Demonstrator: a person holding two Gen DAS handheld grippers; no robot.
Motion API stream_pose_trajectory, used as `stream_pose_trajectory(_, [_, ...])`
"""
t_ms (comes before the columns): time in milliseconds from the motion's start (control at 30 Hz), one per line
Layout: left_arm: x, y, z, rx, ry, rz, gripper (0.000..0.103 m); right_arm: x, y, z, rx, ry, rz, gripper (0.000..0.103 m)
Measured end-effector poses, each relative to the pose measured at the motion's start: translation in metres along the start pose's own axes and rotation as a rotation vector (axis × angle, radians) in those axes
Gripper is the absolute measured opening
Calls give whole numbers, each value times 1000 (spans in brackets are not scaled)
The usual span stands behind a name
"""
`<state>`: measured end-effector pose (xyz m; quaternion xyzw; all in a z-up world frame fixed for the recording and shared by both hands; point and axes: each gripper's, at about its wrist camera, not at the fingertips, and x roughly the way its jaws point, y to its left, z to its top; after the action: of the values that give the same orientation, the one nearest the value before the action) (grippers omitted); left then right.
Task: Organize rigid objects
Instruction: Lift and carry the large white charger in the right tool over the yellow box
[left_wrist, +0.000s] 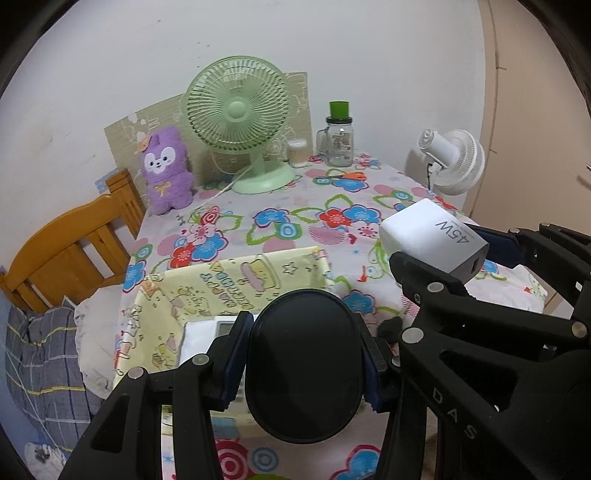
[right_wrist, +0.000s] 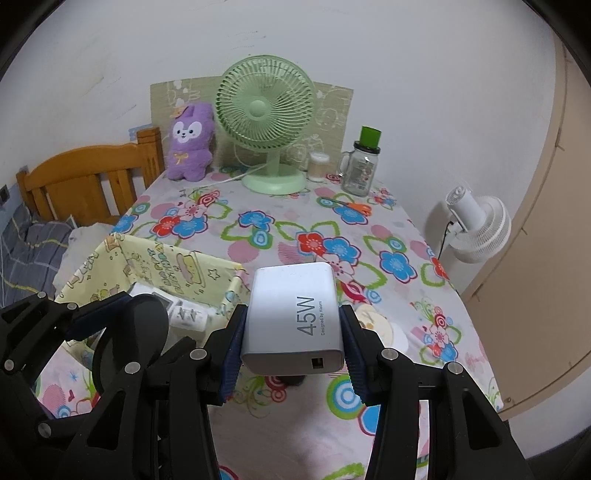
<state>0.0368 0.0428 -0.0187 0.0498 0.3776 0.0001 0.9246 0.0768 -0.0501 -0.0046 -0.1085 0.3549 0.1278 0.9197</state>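
Note:
My left gripper (left_wrist: 301, 363) is shut on a black oval case (left_wrist: 304, 365), held above the near edge of a yellow fabric storage box (left_wrist: 236, 275). My right gripper (right_wrist: 293, 332) is shut on a white 45W charger (right_wrist: 295, 317), just right of that yellow box (right_wrist: 162, 262). In the left wrist view the charger (left_wrist: 432, 236) and the right gripper (left_wrist: 439, 251) show at the right. In the right wrist view the black case (right_wrist: 129, 343) and the left gripper (right_wrist: 110, 332) show at the lower left. White items (right_wrist: 184, 312) lie inside the box.
The table has a floral cloth (right_wrist: 295, 236). At its far end stand a green fan (right_wrist: 266, 125), a purple plush (right_wrist: 190, 142), a glass jar with a green lid (right_wrist: 360, 166) and a small container (right_wrist: 318, 166). Orange scissors (right_wrist: 351, 205) lie near the jar. A wooden bed frame (right_wrist: 92, 177) is left, a white fan (right_wrist: 476, 229) right.

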Motion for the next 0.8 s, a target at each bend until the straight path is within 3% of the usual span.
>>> stream_pose_trajectory(800, [21,64,-8,-61,38,27,53,29,61,21,-75,24,67,51])
